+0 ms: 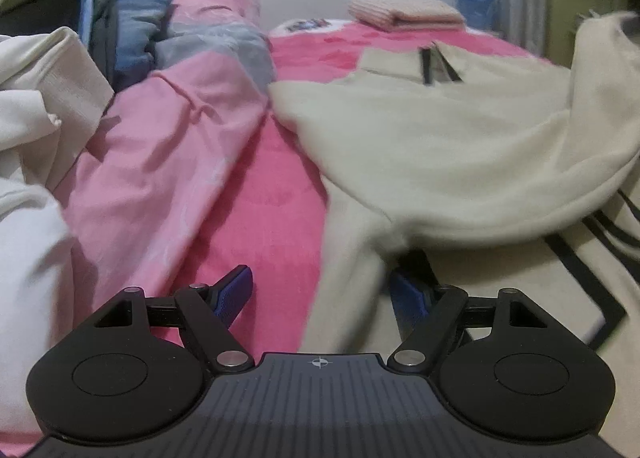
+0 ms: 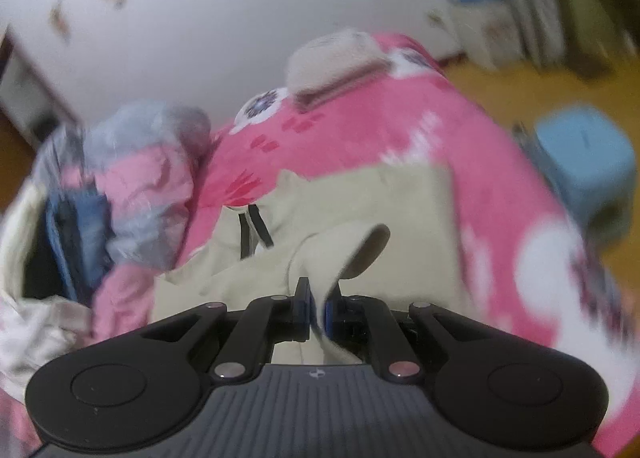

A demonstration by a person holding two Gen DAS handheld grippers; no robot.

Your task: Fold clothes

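Note:
A cream sweater (image 1: pixel 440 146) with black trim lies spread on the pink bedspread (image 1: pixel 276 186). My left gripper (image 1: pixel 322 292) hovers low over its near edge, jaws wide open. Cream cloth lies between the blue pads, which do not press on it. My right gripper (image 2: pixel 318 300) is shut on a fold of the cream sweater (image 2: pixel 352 198), and the sleeve cuff (image 2: pixel 360 250) arches up just past its fingers. In the left wrist view that lifted part of the sweater (image 1: pixel 600 70) rises at the right edge.
A heap of unfolded clothes fills the left: a pink garment (image 1: pixel 160 146), white cloth (image 1: pixel 36 98) and blue denim (image 1: pixel 136 34). A folded knit (image 1: pixel 404 10) rests at the bed's far end. A light blue stool (image 2: pixel 584 162) stands on the floor to the right.

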